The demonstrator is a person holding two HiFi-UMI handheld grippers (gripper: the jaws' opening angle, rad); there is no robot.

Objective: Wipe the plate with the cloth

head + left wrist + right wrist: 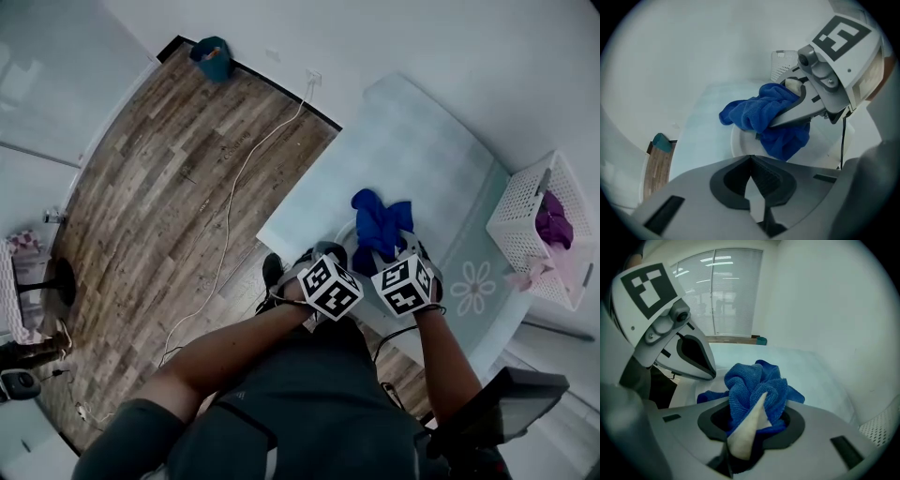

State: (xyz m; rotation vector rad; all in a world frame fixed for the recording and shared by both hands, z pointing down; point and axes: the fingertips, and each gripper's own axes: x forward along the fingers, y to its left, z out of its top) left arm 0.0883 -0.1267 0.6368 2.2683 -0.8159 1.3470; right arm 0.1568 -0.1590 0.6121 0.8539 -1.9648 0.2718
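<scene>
**Blue cloth pinched in your right gripper, over the white plate**

The blue terry cloth (757, 380) is bunched into loose, looped folds with a soft, nubbly pile. Seen from your head, its long axis runs from near to far, pointing away from you across the table. The near end is gathered in your right gripper (753, 420), whose fingers (749, 430) are closed on the fabric, with one pale, wedge-shaped pad showing among the folds. The far end spills out in two floppy lobes.

The cloth lies over the round white plate (739, 143), which is smooth and glossy. Only the plate's left rim shows beyond the fabric. The plate rests on the near edge of the pale blue-green table top (412, 150), just ahead of both grippers.

Your left gripper (750, 161) sits close beside the right one, on its left. Its dark ribbed fingers are pressed together at the tips with nothing between them, aimed at the plate's near rim.

A white perforated plastic basket (525, 211) stands at the table's right end.
</scene>
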